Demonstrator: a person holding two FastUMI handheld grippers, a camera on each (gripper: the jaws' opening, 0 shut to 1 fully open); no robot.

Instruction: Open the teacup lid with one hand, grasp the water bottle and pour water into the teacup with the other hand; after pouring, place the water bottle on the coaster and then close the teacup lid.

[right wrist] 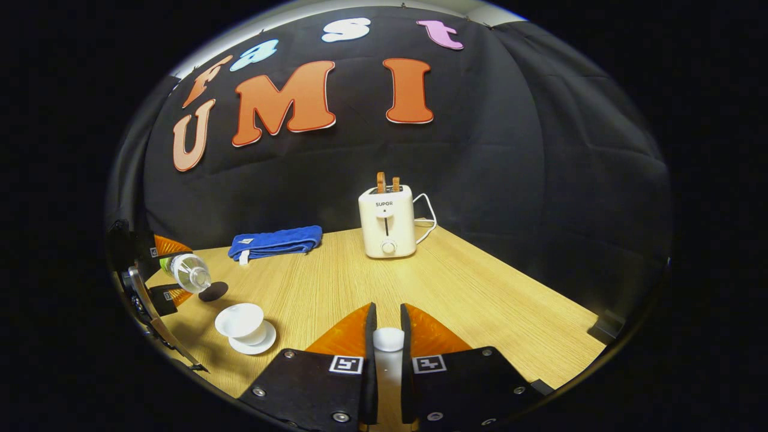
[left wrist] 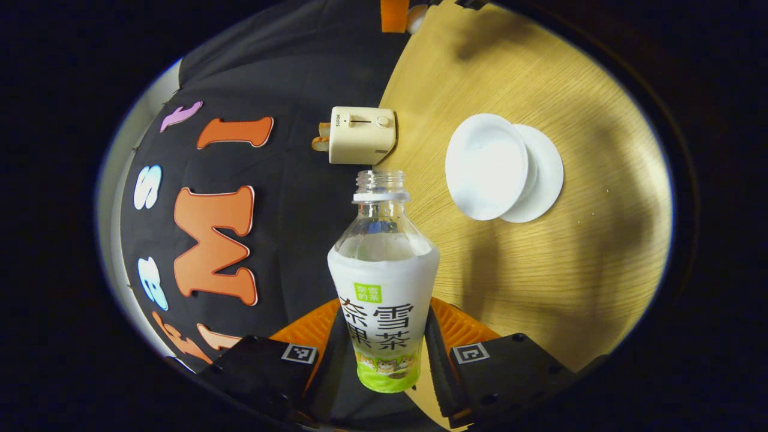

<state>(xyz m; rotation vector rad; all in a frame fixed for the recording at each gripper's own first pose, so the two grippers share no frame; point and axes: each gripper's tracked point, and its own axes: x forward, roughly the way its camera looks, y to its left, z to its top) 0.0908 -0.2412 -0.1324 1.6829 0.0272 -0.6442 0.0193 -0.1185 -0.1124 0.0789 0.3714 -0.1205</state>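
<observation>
One water bottle (left wrist: 384,282), one teacup (left wrist: 487,166).

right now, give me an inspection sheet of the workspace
surface: wooden table, bare apart from the items below
job's things: water bottle uncapped, tipped toward the open teacup on its saucer; teacup lid lifted away; dark coaster unoccupied
clutter: toaster with two slices up, folded blue towel
grippers: left hand-held gripper shut on the water bottle; right hand-held gripper shut on the teacup lid
cables: white toaster cord trailing behind the toaster
surroundings: black cloth wall
</observation>
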